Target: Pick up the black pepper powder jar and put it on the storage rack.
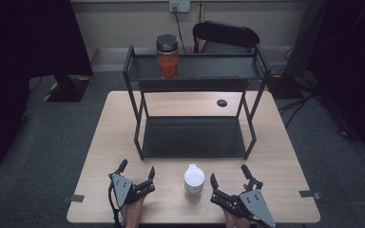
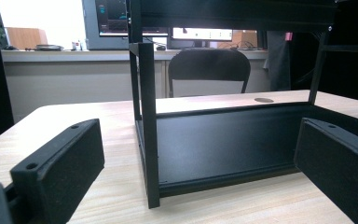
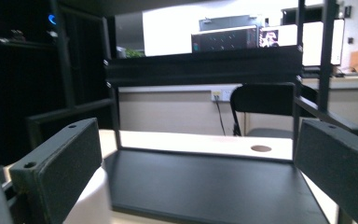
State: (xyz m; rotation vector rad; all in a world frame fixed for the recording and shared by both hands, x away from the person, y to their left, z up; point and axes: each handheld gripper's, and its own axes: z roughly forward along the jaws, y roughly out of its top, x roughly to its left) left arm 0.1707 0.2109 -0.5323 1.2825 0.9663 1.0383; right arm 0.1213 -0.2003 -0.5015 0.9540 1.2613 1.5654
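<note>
A black two-tier metal rack (image 1: pixel 195 135) stands on the wooden table (image 1: pixel 104 142). On its top shelf sits a glass jar (image 1: pixel 168 56) with orange contents and a dark lid. A small white container (image 1: pixel 194 178) stands near the table's front edge, between both grippers. My left gripper (image 1: pixel 137 169) rests open to its left, facing the rack's front left post (image 2: pixel 149 126). My right gripper (image 1: pixel 229 175) rests open to its right, with the white container (image 3: pixel 91 203) at its left jaw and the rack's lower shelf (image 3: pixel 209 184) ahead. Nothing is between either pair of jaws.
A black chair (image 1: pixel 225 35) stands behind the table. A round cable hole (image 1: pixel 222 102) is in the tabletop behind the rack. Dark stands and cables lie on the grey floor at both sides.
</note>
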